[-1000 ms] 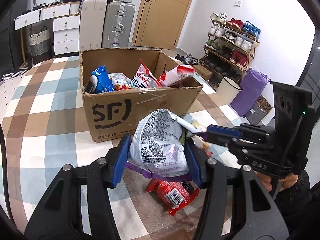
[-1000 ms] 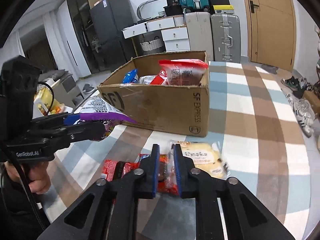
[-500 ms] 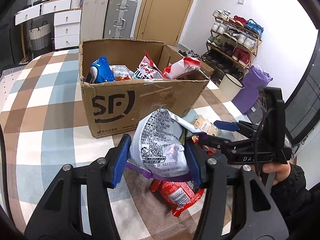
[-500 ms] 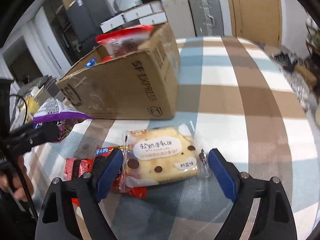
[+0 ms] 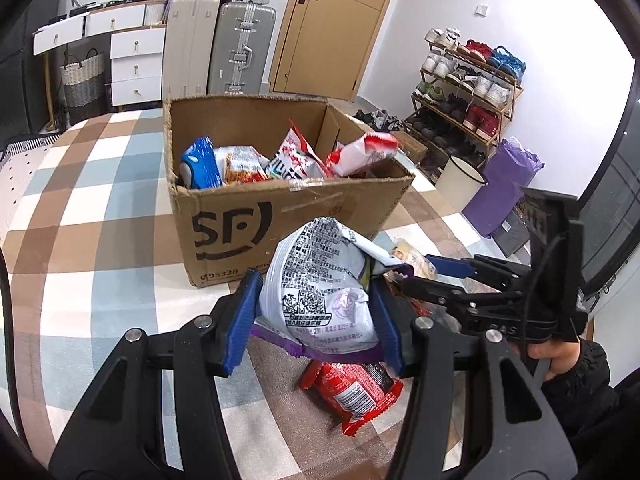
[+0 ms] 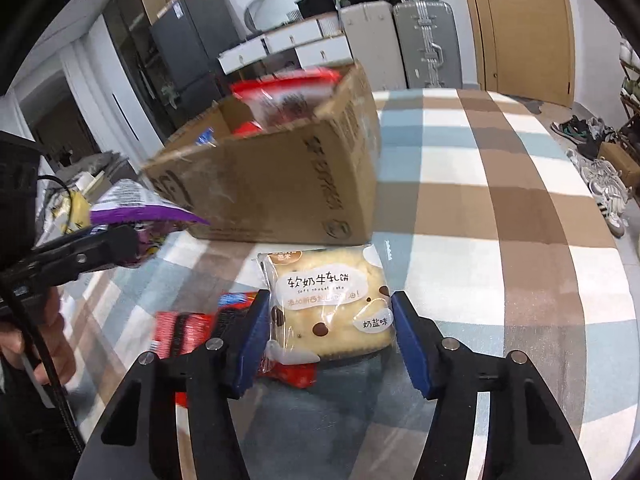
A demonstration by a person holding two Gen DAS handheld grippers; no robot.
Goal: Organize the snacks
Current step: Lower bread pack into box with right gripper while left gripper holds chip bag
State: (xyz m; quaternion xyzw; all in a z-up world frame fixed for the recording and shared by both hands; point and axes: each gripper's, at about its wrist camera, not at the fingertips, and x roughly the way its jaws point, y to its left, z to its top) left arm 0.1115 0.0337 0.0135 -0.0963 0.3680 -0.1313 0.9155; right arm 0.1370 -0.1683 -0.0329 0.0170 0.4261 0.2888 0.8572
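Observation:
My left gripper (image 5: pixel 316 322) is shut on a white and purple snack bag (image 5: pixel 320 292), held above the table in front of the cardboard box (image 5: pixel 280 216), which holds several snack packs. The bag also shows in the right wrist view (image 6: pixel 140 212). My right gripper (image 6: pixel 332 336) is open, its jaws either side of a yellow nougat cake packet (image 6: pixel 332 300) lying on the table. A red snack pack (image 6: pixel 184 332) lies to the left of the packet and partly under it; it also shows in the left wrist view (image 5: pixel 352 392).
The checked tablecloth (image 6: pixel 500 240) covers the table. Suitcases (image 5: pixel 216 48), white drawers and a door stand behind the box. A shoe rack (image 5: pixel 468 88), a white bin and a purple bag (image 5: pixel 504 188) are on the floor at the right.
My right gripper opened from shut and moved forward around the nougat cake packet. My left gripper kept hold of the purple bag and rose slightly toward the box.

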